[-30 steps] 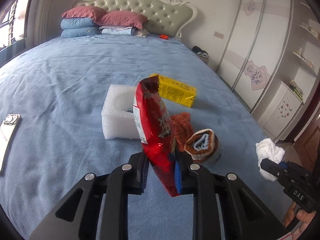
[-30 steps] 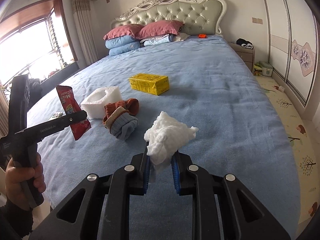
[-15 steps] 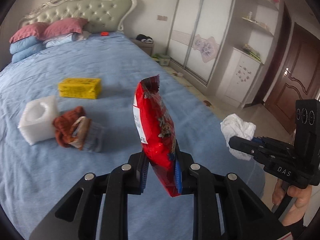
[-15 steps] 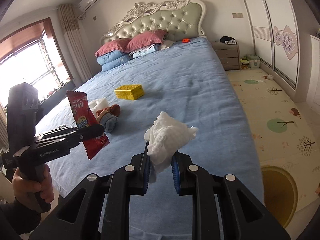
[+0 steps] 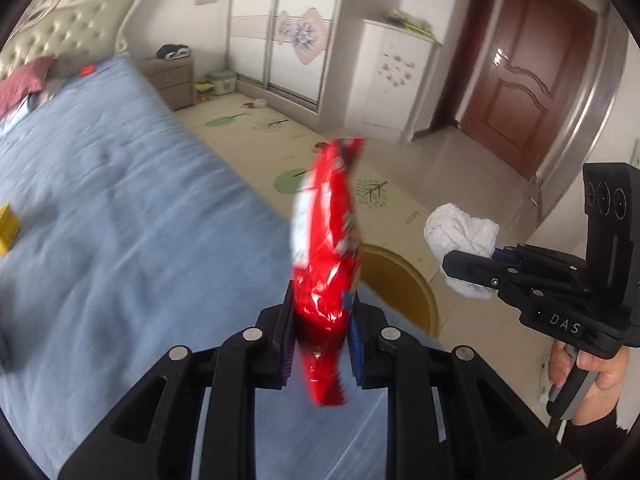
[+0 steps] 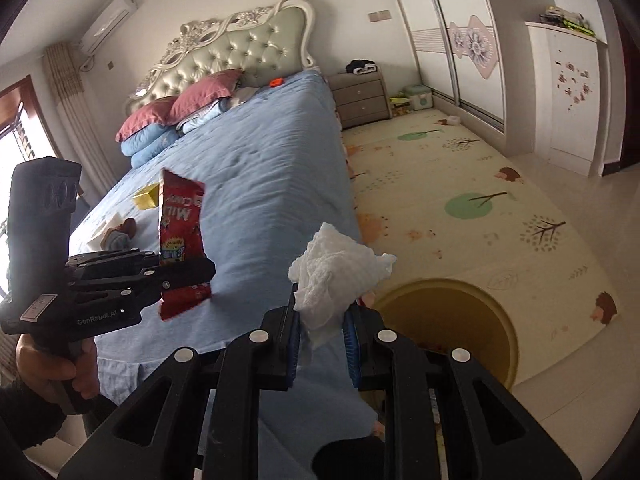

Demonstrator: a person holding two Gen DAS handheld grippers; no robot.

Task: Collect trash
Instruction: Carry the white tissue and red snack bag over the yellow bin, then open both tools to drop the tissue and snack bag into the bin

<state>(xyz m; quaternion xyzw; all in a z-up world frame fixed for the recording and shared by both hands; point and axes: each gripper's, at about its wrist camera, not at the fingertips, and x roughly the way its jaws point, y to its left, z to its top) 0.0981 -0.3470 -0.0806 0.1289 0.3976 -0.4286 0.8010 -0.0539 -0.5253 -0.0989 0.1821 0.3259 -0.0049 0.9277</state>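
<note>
My left gripper (image 5: 320,334) is shut on a red snack wrapper (image 5: 326,248), which stands upright between the pads over the bed's corner. The same wrapper (image 6: 180,236) and left gripper (image 6: 188,276) show at the left of the right wrist view. My right gripper (image 6: 320,340) is shut on a crumpled white tissue (image 6: 336,268); in the left wrist view that tissue (image 5: 460,240) and gripper (image 5: 460,268) hang at the right. A round yellow bin (image 6: 460,320) stands open on the floor mat by the bed's corner, just beyond both grippers; its rim (image 5: 416,280) shows behind the wrapper.
The blue bed (image 6: 260,184) holds a yellow box (image 6: 146,196), a white foam block (image 6: 108,228) and rolled socks (image 6: 120,236). A nightstand (image 6: 360,96), wardrobe doors (image 6: 464,56) and a brown door (image 5: 528,84) line the room. A patterned floor mat (image 6: 460,208) lies beside the bed.
Both grippers have swung right, away from the bed's middle toward its corner and the floor. The yellow bin has come into view ahead. Both still grip the wrapper and the tissue.
</note>
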